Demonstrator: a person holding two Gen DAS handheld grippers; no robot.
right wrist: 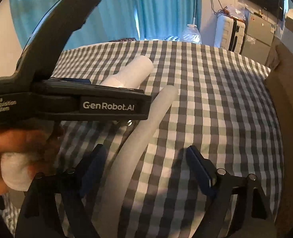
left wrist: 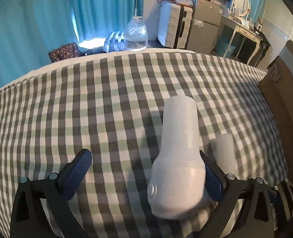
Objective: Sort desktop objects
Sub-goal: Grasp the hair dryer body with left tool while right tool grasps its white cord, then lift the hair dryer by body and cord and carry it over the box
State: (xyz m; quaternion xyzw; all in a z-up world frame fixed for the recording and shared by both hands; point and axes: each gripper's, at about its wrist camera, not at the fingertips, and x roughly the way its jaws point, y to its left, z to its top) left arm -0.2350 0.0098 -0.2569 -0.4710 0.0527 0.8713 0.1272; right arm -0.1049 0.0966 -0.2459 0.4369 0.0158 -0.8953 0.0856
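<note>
— Checked grey-and-white cloth [left wrist: 106, 103] covers the whole surface, teal curtains behind. What's being sorted?

— Two white things. A white bottle with a frosted cap [left wrist: 178, 138] lies on the cloth between the fingers of the left gripper [left wrist: 146, 170]; its body is up against the right finger, while the left finger stands well clear, so those jaws are wide and not gripping yet.

— And the other one?

— A frosted tube [right wrist: 138, 138] lies just beside the bottle. It runs between the fingers of the right gripper [right wrist: 144, 170], nearer the left one; those jaws are also apart, with no pad pressing that I can see.

— How would you close well?

— I'd centre each gripper over its own piece first. The bottle sits off to one side, so closing now would likely shove or roll it. Squeeze across the widest round part, gently, since both look smooth.
</note>
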